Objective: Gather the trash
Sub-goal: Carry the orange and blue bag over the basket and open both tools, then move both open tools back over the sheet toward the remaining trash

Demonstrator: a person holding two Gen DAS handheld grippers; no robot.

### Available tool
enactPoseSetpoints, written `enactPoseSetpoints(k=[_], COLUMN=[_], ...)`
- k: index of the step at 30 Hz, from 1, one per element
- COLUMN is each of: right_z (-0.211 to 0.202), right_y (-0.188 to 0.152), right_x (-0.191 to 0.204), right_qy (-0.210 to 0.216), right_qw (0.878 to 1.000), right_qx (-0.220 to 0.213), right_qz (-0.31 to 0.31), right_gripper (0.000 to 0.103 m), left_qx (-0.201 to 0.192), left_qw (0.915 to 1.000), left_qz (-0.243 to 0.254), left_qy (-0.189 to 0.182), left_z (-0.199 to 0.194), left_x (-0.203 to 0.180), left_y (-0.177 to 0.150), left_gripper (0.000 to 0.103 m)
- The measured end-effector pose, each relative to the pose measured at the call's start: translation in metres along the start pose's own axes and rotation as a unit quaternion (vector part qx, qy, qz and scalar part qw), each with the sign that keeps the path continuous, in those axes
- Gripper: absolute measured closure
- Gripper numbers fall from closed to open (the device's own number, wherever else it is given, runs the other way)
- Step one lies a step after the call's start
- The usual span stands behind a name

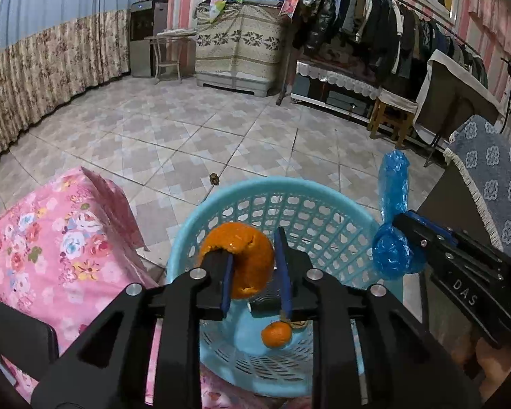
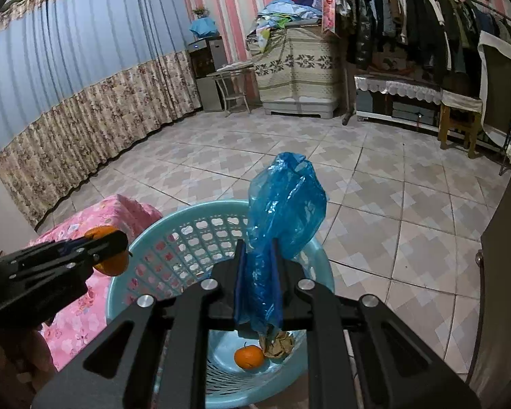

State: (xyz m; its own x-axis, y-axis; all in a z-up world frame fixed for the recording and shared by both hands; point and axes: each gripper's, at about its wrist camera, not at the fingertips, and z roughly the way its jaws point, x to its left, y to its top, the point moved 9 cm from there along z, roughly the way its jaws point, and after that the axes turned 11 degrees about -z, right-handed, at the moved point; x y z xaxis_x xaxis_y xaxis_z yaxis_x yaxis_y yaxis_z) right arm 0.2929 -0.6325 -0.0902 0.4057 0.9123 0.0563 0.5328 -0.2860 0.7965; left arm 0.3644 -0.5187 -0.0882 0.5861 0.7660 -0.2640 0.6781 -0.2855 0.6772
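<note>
Biggest thing in play is the light blue plastic basket [image 1: 323, 214], sitting on the tiled floor [image 1: 194, 129] just right of a table under a pink floral cloth [image 1: 47, 248]. Both grippers hang over it.

The right gripper [image 2: 258, 283] has its jaws nearly shut and clamped on a crumpled blue plastic bag [image 2: 286, 201]; the bag sticks up past the fingertips and bunches between the blue pads. From the left wrist view you can see the same bag [image 1: 393, 184] off to the right of the basket rim.

The left gripper [image 1: 253, 272] stands a bit wider. A curled piece of orange peel [image 1: 245, 255] sits between the fingers, pressed against the left pad, with a visible gap on the right pad's side, so I can't tell if it's really gripped.

Down in the basket bottom: a small tangerine [image 2: 249, 357], and touching it on the right, a crumpled brownish scrap [image 2: 278, 345].

Farther off on the floor there's one small dark bit of debris [image 1: 214, 179].
</note>
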Motion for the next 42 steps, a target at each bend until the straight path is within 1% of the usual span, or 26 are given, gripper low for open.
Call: enactPoseSetpoints(k=[2, 4, 6, 8, 13, 14, 16, 18, 22, 24, 28, 30, 31, 32, 33, 34, 36, 38, 40, 42], right_z=[0.002, 0.005, 0.004, 0.005, 0.006, 0.006, 0.006, 0.007, 0.009, 0.012, 0.02, 0.023, 0.024, 0.025, 0.025, 0.024, 0.025, 0.023, 0.02, 0.016], right_y=[-0.001, -0.003, -0.002, -0.002, -0.006, -0.007, -0.007, -0.008, -0.008, -0.008, -0.007, -0.005, -0.005, -0.006, -0.004, -0.003, -0.002, 0.0, 0.003, 0.006], right_x=[0.0, 0.002, 0.003, 0.004, 0.008, 0.008, 0.008, 0.01, 0.012, 0.016, 0.025, 0.03, 0.031, 0.031, 0.032, 0.033, 0.033, 0.035, 0.041, 0.051], right_qy=[0.0, 0.0, 0.0, 0.002, 0.0, -0.001, -0.003, -0.004, 0.0, -0.001, -0.01, -0.013, -0.018, -0.024, -0.024, -0.025, -0.028, -0.031, -0.033, -0.038], right_qw=[1.0, 1.0, 1.0, 1.0, 1.0, 1.0, 1.0, 1.0, 1.0, 1.0, 1.0, 0.999, 0.999, 0.999, 0.999, 0.999, 0.999, 0.999, 0.999, 0.998], right_qx=[0.003, 0.006, 0.006, 0.004, 0.008, 0.008, 0.009, 0.01, 0.011, 0.01, 0.01, 0.011, 0.013, 0.015, 0.012, 0.009, 0.012, 0.012, 0.008, 0.003], right_qz=[-0.002, -0.006, -0.006, -0.006, -0.009, -0.009, -0.01, -0.011, -0.013, -0.02, -0.026, -0.03, -0.032, -0.031, -0.029, -0.027, -0.023, -0.021, -0.026, -0.041], right_gripper=[0.089, 0.089, 0.089, 0.089, 0.089, 0.089, 0.089, 0.089, 0.088, 0.088, 0.085, 0.084, 0.07, 0.059, 0.041, 0.038, 0.037, 0.033, 0.022, 0.018], left_qx=[0.003, 0.005, 0.002, -0.009, -0.013, -0.017, -0.027, -0.041, -0.054, -0.06, -0.071, -0.075, -0.077, -0.079, -0.082, -0.085, -0.089, -0.094, -0.099, -0.103], left_qw=[1.0, 1.0, 1.0, 0.9999, 0.9998, 0.9997, 0.9994, 0.9984, 0.9969, 0.9959, 0.9935, 0.9924, 0.9918, 0.9912, 0.9903, 0.9895, 0.9878, 0.9859, 0.9843, 0.9818], left_qz=[-0.003, -0.004, -0.003, 0.003, 0.003, 0.002, -0.003, -0.011, -0.021, -0.028, -0.036, -0.041, -0.043, -0.042, -0.042, -0.042, -0.045, -0.053, -0.06, -0.07], left_qy=[-0.002, 0.001, 0.003, 0.011, 0.013, 0.015, 0.022, 0.037, 0.053, 0.062, 0.081, 0.089, 0.093, 0.097, 0.104, 0.11, 0.119, 0.128, 0.134, 0.143], left_z=[0.001, 0.001, 0.0, -0.004, -0.008, -0.01, -0.016, -0.023, -0.033, -0.039, -0.053, -0.061, -0.065, -0.07, -0.076, -0.081, -0.091, -0.103, -0.115, -0.128], left_x=[0.001, 0.002, 0.003, 0.004, 0.004, 0.005, 0.01, 0.017, 0.033, 0.042, 0.06, 0.069, 0.074, 0.078, 0.083, 0.088, 0.096, 0.109, 0.122, 0.137], left_y=[-0.001, -0.002, -0.001, 0.001, 0.004, 0.005, 0.008, 0.01, 0.012, 0.012, 0.014, 0.013, 0.012, 0.012, 0.011, 0.009, 0.007, 0.003, -0.002, -0.007], left_gripper=[0.08, 0.072, 0.054, 0.05, 0.05, 0.047, 0.039, 0.026, 0.02, 0.015, 0.013, 0.009, 0.009, 0.009, 0.008, 0.008, 0.007, 0.006, 0.005, 0.005])
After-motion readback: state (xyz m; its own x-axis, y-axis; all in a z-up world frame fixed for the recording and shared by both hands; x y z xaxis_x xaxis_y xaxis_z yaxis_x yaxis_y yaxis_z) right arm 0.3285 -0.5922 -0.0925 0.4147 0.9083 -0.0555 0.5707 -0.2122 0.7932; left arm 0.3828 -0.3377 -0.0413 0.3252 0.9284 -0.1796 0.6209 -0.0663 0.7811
